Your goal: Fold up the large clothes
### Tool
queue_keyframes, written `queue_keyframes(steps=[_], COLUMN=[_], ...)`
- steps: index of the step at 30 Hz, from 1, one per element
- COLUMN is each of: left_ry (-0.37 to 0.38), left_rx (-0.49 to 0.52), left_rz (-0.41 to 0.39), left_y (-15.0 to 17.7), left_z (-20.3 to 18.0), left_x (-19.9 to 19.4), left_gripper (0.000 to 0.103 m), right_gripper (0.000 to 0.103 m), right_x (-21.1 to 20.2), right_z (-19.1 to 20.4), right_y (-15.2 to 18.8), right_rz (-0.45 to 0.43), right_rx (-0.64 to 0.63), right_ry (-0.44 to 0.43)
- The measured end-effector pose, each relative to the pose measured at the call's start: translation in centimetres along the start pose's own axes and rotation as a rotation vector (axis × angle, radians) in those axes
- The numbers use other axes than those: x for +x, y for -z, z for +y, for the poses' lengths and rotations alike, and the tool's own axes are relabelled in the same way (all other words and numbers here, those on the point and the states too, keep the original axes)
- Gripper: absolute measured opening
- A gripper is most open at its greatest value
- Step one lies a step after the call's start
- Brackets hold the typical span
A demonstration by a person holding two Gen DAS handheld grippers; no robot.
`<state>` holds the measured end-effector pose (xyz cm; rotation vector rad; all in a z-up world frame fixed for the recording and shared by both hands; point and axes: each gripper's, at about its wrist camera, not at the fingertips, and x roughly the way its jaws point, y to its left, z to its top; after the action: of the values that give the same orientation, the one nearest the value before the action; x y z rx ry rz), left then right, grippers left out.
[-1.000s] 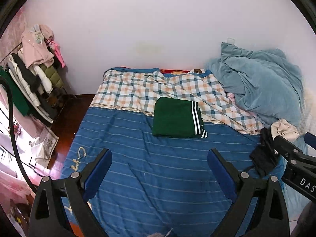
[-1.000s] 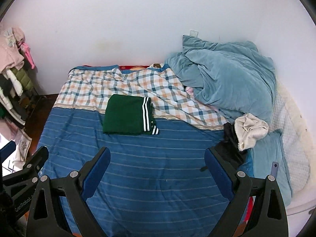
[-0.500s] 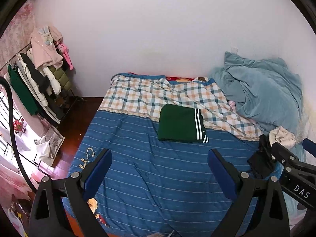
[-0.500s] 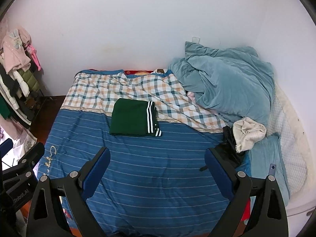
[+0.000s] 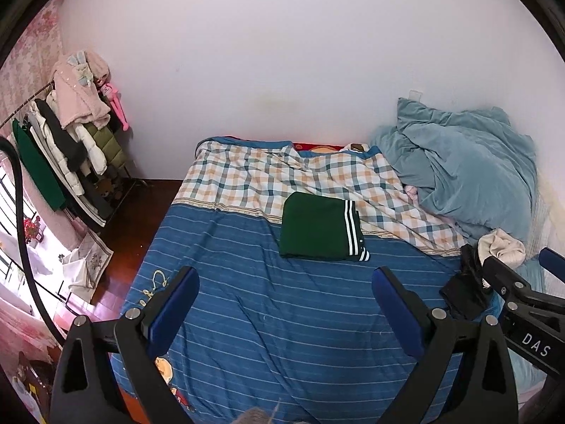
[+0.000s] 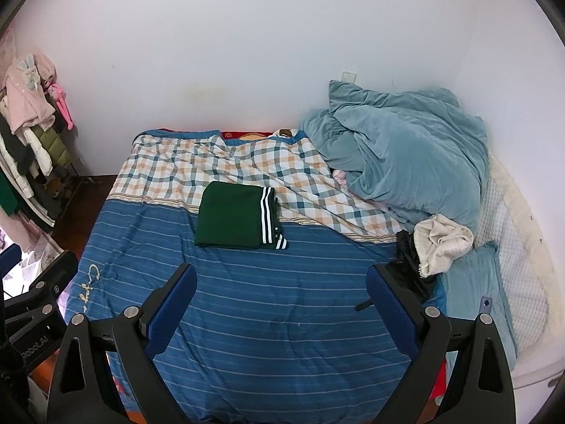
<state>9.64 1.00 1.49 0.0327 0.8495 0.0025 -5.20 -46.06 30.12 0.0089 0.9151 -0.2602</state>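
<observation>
A dark green garment with white stripes [image 5: 319,227] lies folded into a neat rectangle in the middle of the bed; it also shows in the right wrist view [image 6: 237,220]. My left gripper [image 5: 284,288] is open and empty, held well back above the foot of the bed. My right gripper [image 6: 280,284] is open and empty, also back from the garment. The right gripper's body [image 5: 522,304] shows at the right edge of the left wrist view. The left gripper's body [image 6: 33,304] shows at the left edge of the right wrist view.
The bed has a blue striped cover [image 6: 275,318] and a plaid sheet [image 6: 226,166]. A rumpled teal duvet [image 6: 402,155] is heaped at the back right. A cream cloth [image 6: 441,243] and a black garment [image 6: 409,265] lie at the right. A clothes rack [image 5: 67,152] stands left.
Both grippers have pulled back and up from the bed, so more of the bed, floor and wall shows. The folded garment has not moved. Both stay open.
</observation>
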Motion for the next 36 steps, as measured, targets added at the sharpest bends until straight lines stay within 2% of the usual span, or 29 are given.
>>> queue_keyframes(steps=[36], left_ry=[0.0], left_rx=[-0.008], left_rz=[-0.012], left_y=[-0.05], left_z=[0.72], left_x=[-0.98], left_gripper=[0.1], right_gripper=[0.099], right_x=[-0.65], right_z=[-0.13], right_y=[0.31], right_rz=[-0.008], right_rx=[0.005], right_ry=[-0.005])
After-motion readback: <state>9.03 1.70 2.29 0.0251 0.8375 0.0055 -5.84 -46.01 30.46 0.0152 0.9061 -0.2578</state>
